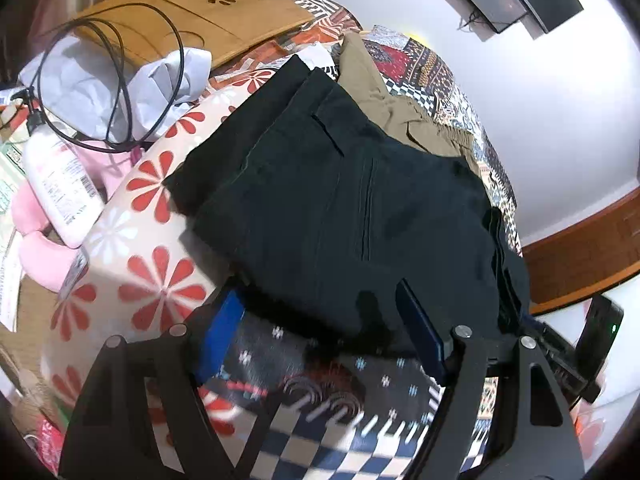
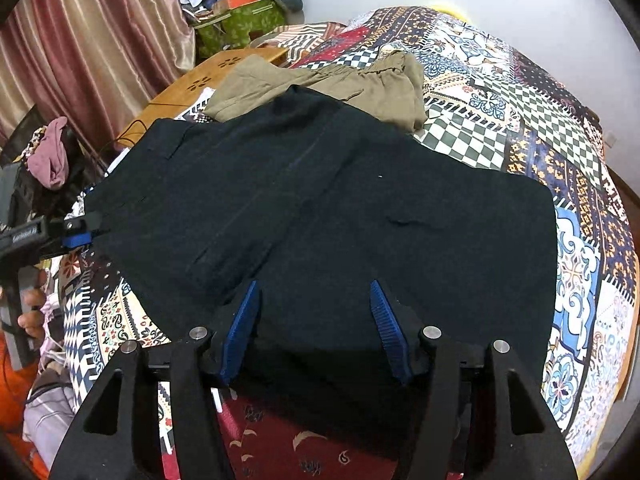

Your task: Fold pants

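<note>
**Dark pants lie folded on the bed, both grippers spread at the near edge**

The black pants [image 2: 320,208] lie flat in a layered bundle on the patchwork bedspread [image 2: 500,120], their far edge overlapping a pair of khaki pants [image 2: 360,80]. The right gripper [image 2: 316,332] sits at the near hem with its 2 blue fingers apart and cloth lying between them, nothing pinched. The left gripper [image 1: 320,332] is at the bundle's side edge, fingers likewise apart; whether they touch the cloth I cannot tell.

In my judgement a fold is already laid and the step in hand is either a release or the start of a fresh grasp. The next move would call for both tools to close on matching points of 1 edge, lift evenly and carry it across so the layers stay square.

Counted: 2 pants, 2 grippers, 1 white bottle [image 1: 60,184], 1 looped black cable [image 1: 120,80], 1 wooden lap desk [image 1: 192,16], 1 flowered pillow [image 1: 152,248].
</note>
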`<state>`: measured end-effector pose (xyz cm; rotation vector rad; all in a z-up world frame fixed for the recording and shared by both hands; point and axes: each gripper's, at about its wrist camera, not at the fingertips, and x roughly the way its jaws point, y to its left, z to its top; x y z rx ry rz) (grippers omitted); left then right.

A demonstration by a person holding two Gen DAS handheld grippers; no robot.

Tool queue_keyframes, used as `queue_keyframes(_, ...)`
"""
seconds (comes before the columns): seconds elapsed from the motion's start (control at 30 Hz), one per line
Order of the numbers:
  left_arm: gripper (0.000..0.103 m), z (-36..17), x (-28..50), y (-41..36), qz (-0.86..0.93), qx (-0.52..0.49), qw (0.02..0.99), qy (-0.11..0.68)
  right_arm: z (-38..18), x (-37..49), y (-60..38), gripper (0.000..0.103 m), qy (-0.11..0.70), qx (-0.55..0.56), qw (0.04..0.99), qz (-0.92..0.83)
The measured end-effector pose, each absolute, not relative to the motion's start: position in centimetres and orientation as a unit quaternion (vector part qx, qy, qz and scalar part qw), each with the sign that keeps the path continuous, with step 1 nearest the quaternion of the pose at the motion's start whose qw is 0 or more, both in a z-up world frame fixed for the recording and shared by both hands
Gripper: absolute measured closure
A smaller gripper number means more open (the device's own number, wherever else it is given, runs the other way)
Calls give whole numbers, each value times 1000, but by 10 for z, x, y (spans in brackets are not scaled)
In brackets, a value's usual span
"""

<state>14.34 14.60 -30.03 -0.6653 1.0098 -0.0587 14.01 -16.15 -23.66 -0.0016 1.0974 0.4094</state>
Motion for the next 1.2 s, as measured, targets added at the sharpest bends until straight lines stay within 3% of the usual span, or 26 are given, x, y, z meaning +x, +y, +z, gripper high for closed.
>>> queue_keyframes(0.33,26,-307,185,144,-23,-312,810,497,-238,141,-162,47,517,5,832,200)
queue_keyframes(0.37,31,-308,188,142,-18,-307,811,497,-238,141,-162,47,517,5,832,200)
queue_keyframes(0.47,61,-308,199,134,16,-259,823,505,-238,141,-162,47,517,7,832,201)
queue_keyframes(0.57,66,-306,200,125,31,-221,837,500,-238,141,-163,47,516,10,832,202)
queue_keyframes(0.67,85,-294,198,110,63,-148,861,482,-237,140,-163,47,515,13,832,204)
queue_keyframes(1.2,89,-191,188,71,41,-51,925,374,-210,131,-213,47,482,61,857,169)
